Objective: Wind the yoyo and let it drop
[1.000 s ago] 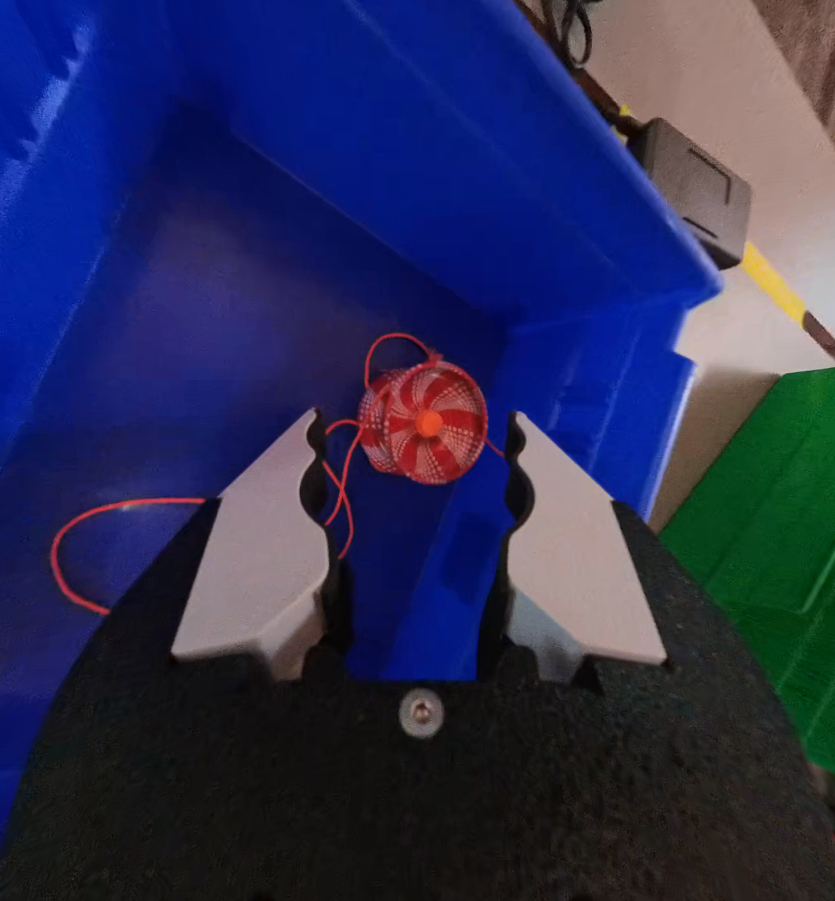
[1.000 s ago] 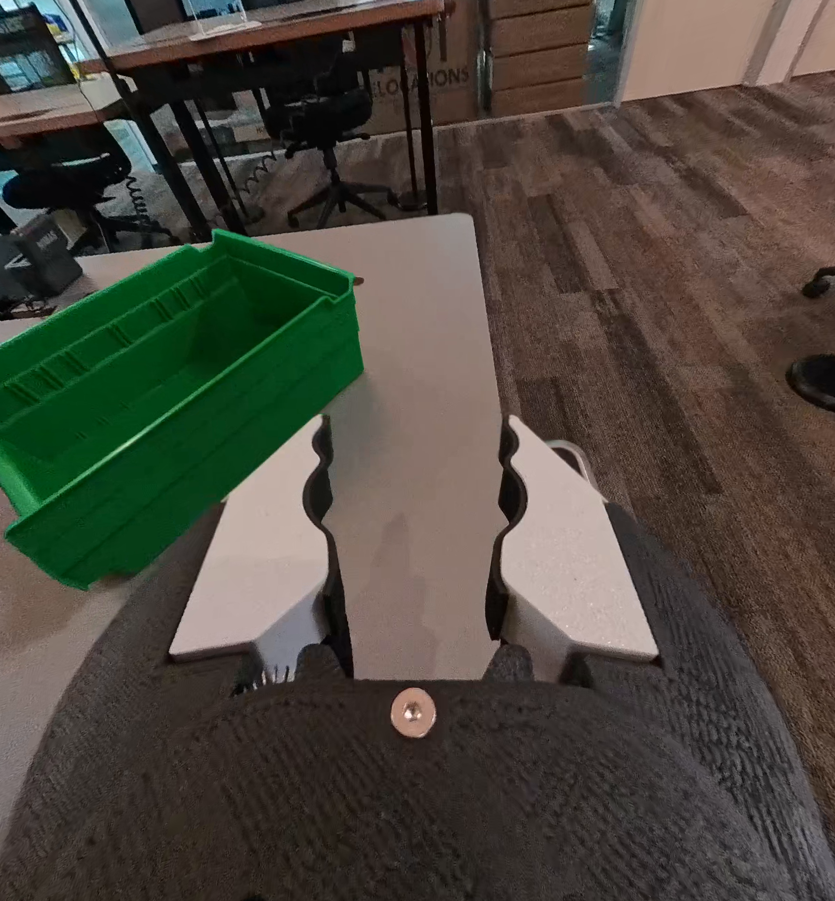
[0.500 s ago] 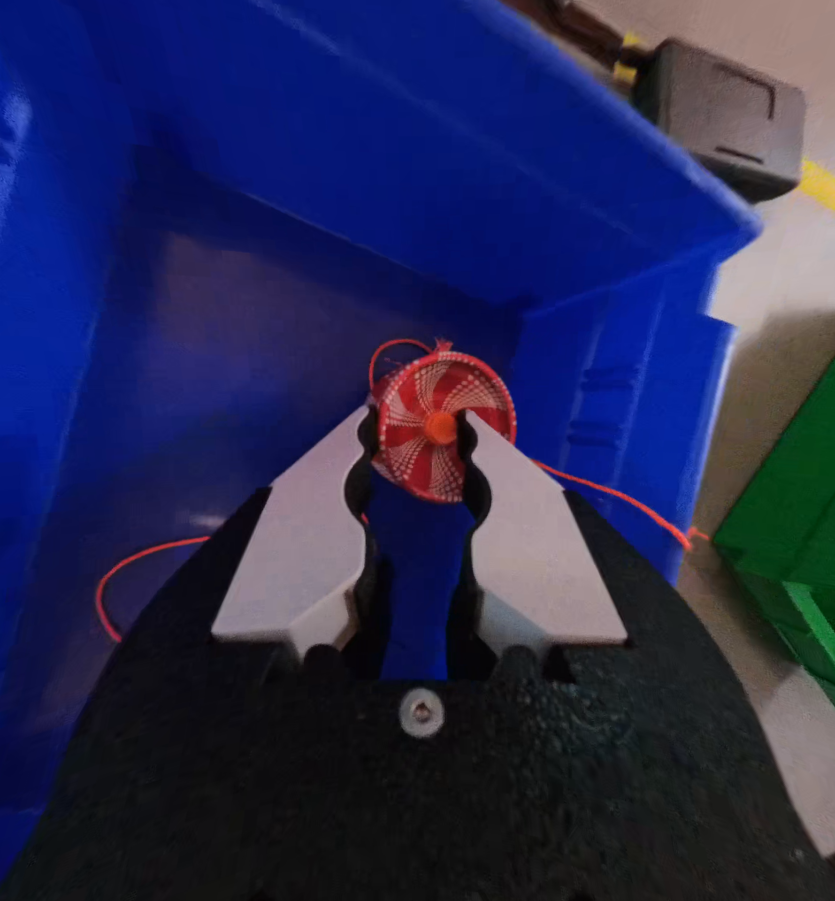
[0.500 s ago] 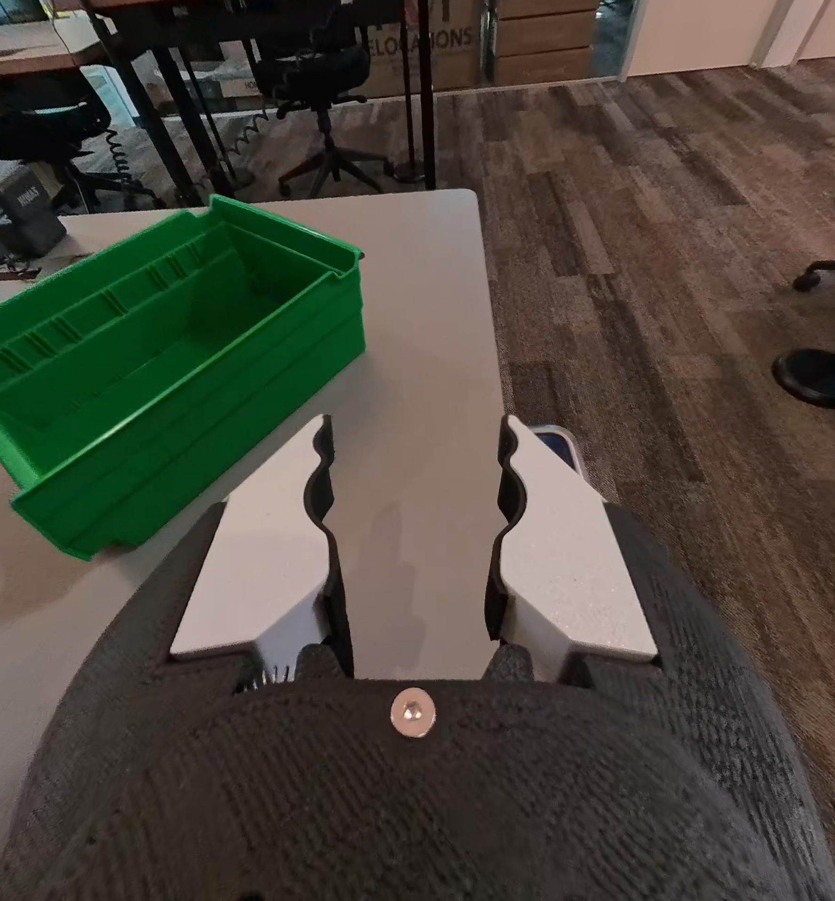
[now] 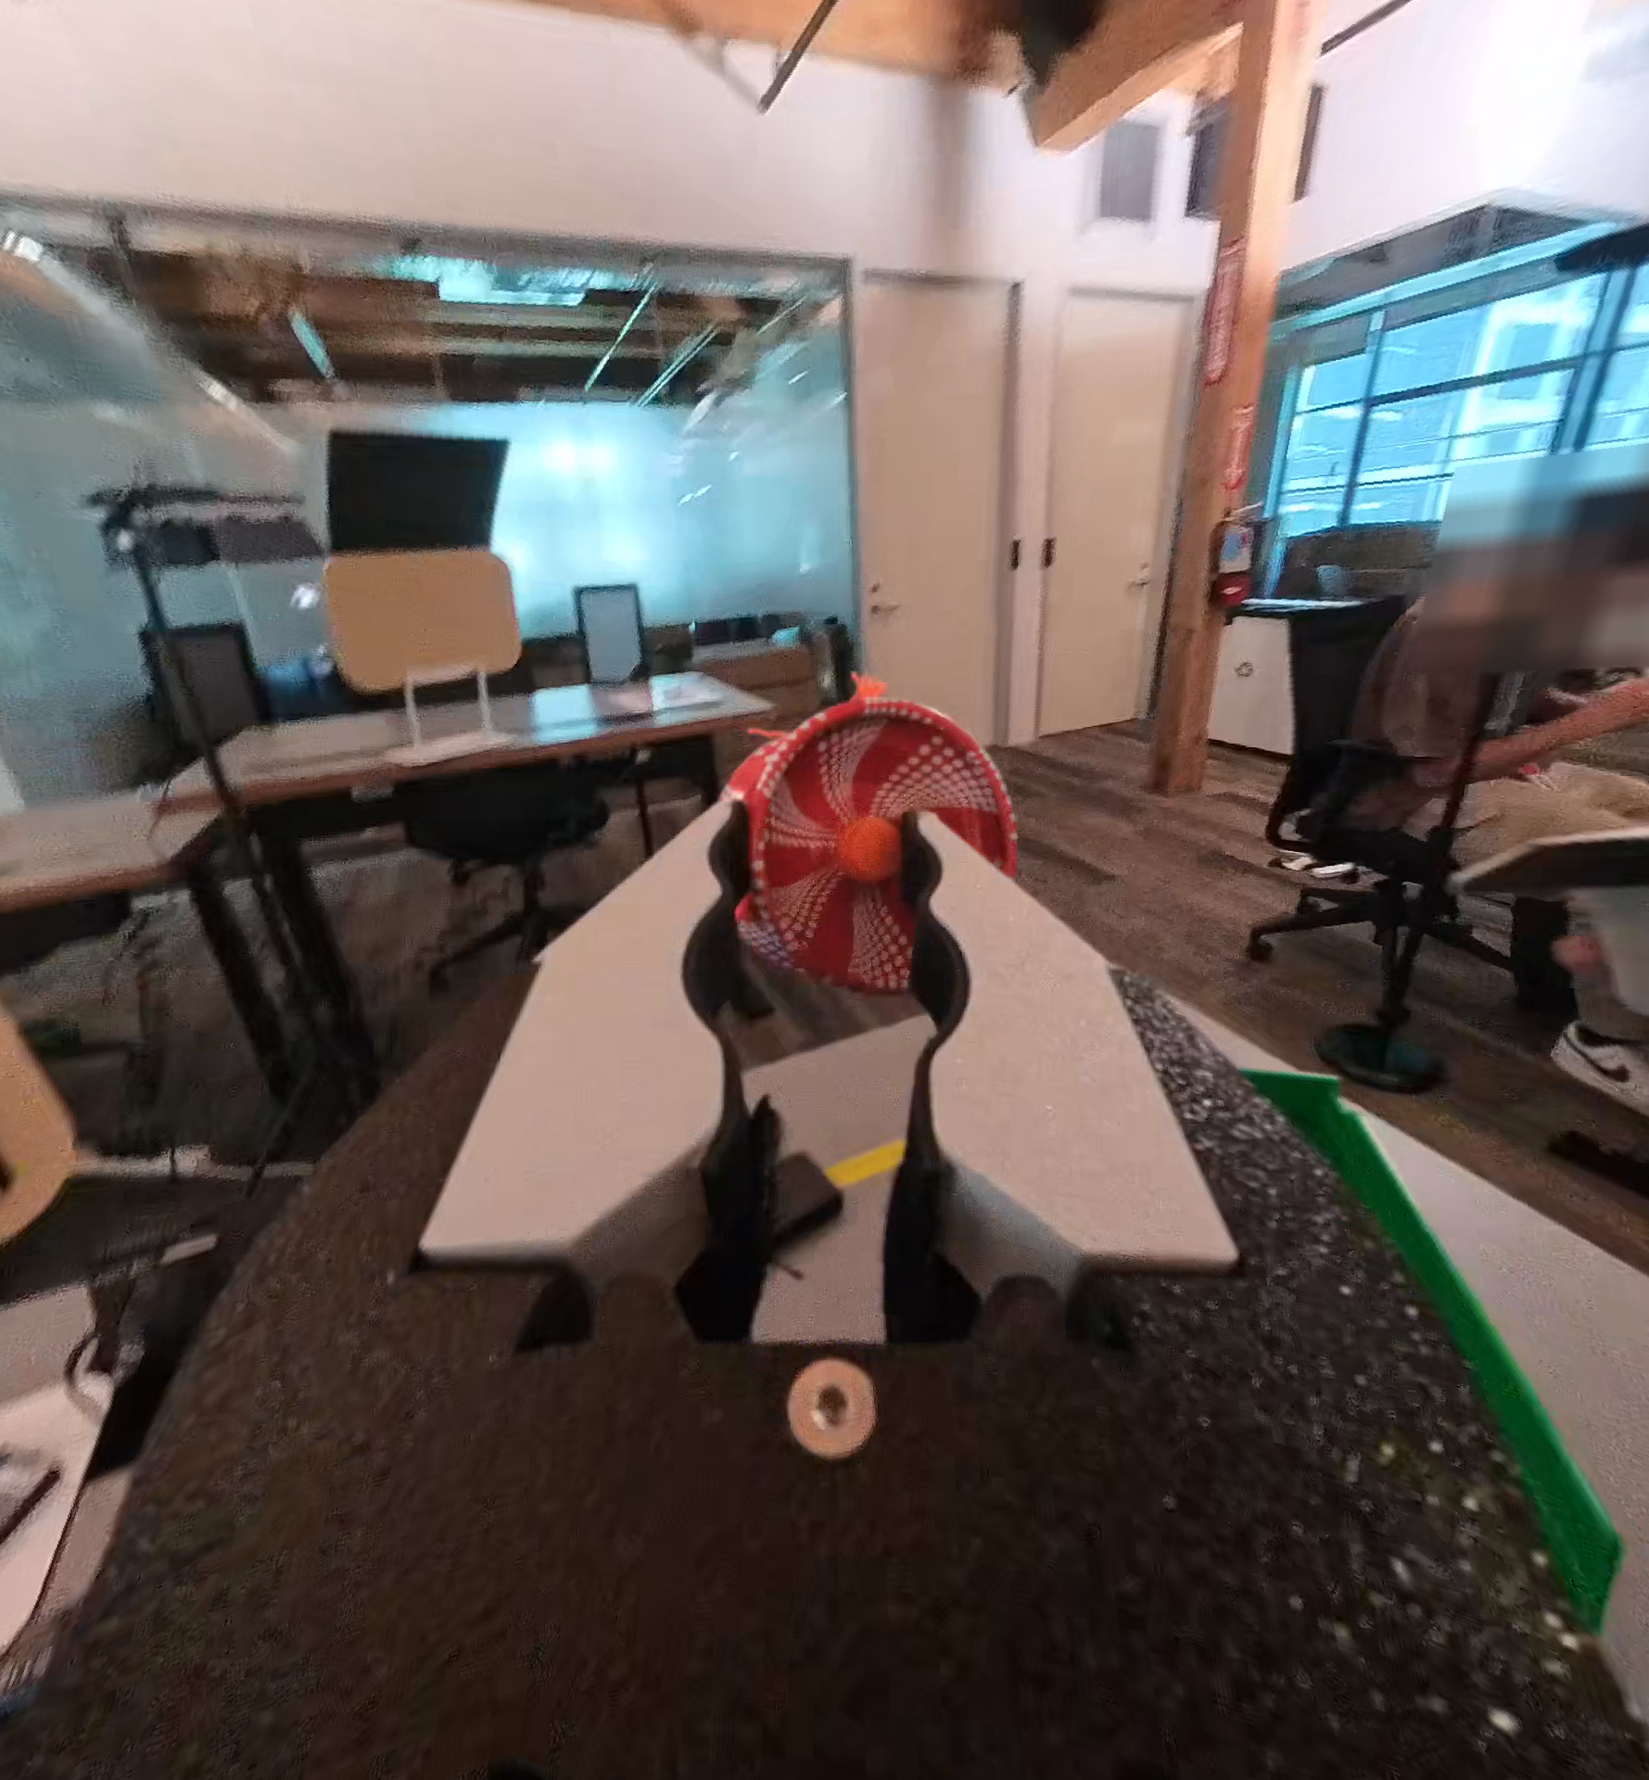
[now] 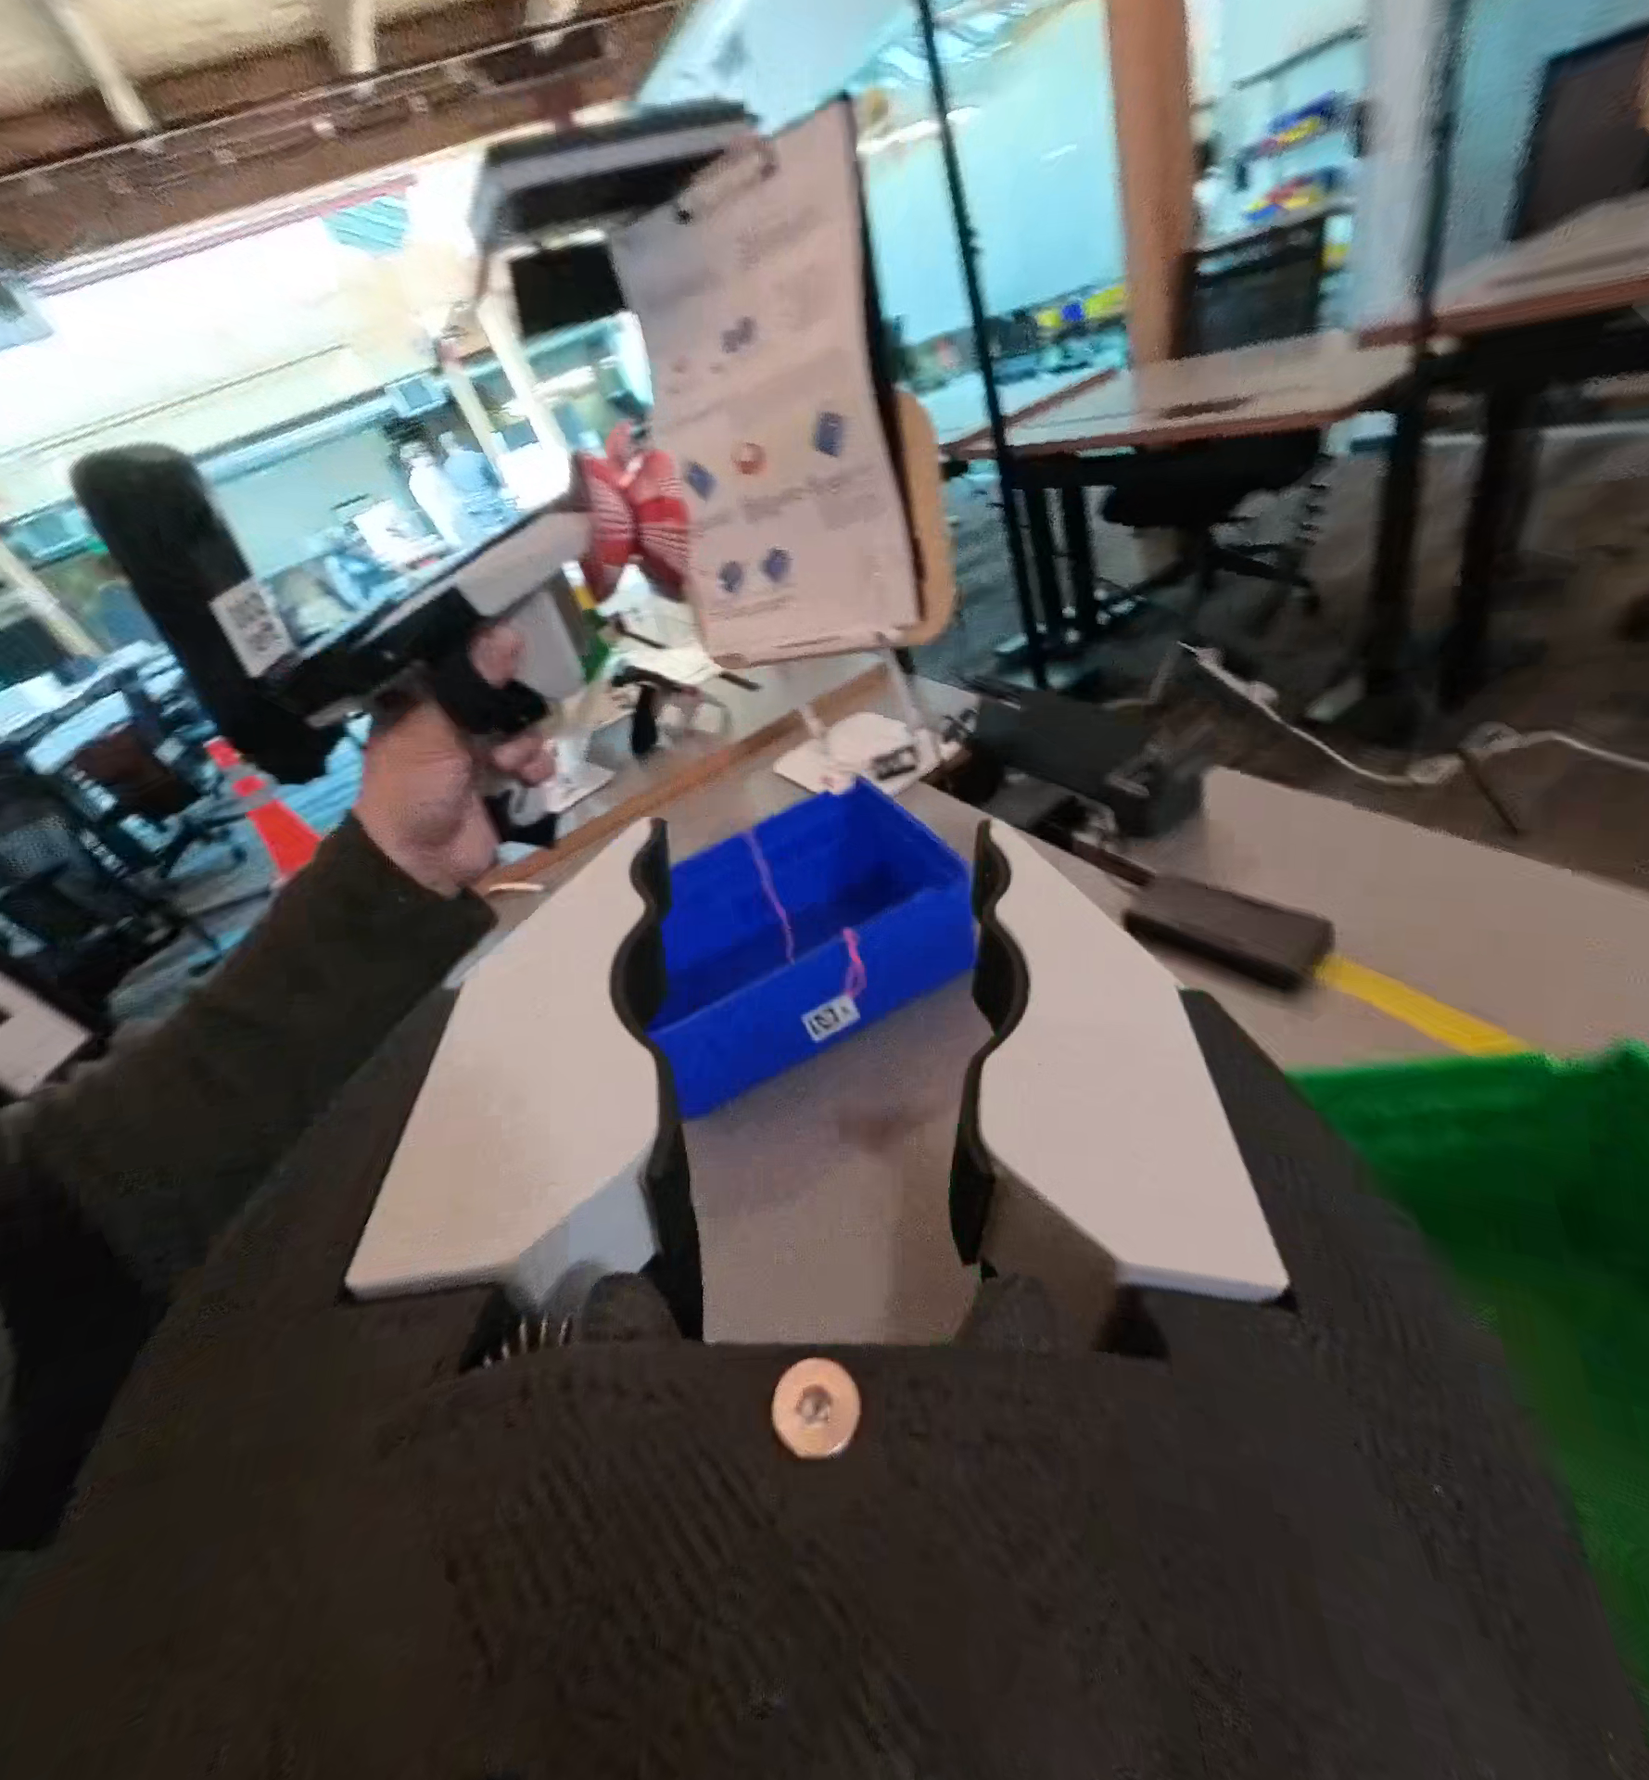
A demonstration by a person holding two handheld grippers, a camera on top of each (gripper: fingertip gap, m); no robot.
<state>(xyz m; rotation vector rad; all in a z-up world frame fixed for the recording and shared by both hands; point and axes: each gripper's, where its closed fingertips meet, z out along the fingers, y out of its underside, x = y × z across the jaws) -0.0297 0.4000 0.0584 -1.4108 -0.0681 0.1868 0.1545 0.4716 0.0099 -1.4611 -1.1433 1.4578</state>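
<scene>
Right up close, the left gripper is clenched on the yoyo, its two pale fingers pinching the red-and-white swirled disc at their very tips, the orange hub sitting just between them. The yoyo is held up in the air, its face turned toward the camera and a frayed bit of red string poking out on top. Just to the right of this claw, low down, runs the edge of a green bin. Below the closed fingers a strip of grey table shows, with a black device and a yellow tape line on it.

Over on the other side, the right gripper is released, fingers spread wide with nothing between them. Ahead of it, framed in the gap, a blue bin sits on the table, and a red string hangs down into it and drapes over its near wall. To the right of this claw is the green bin, blurred. Up and to the left, farther off, a person's hand grips the left gripper's black handle, the yoyo raised well above the blue bin.

Beyond, desks and office chairs, all soft with motion blur.
</scene>
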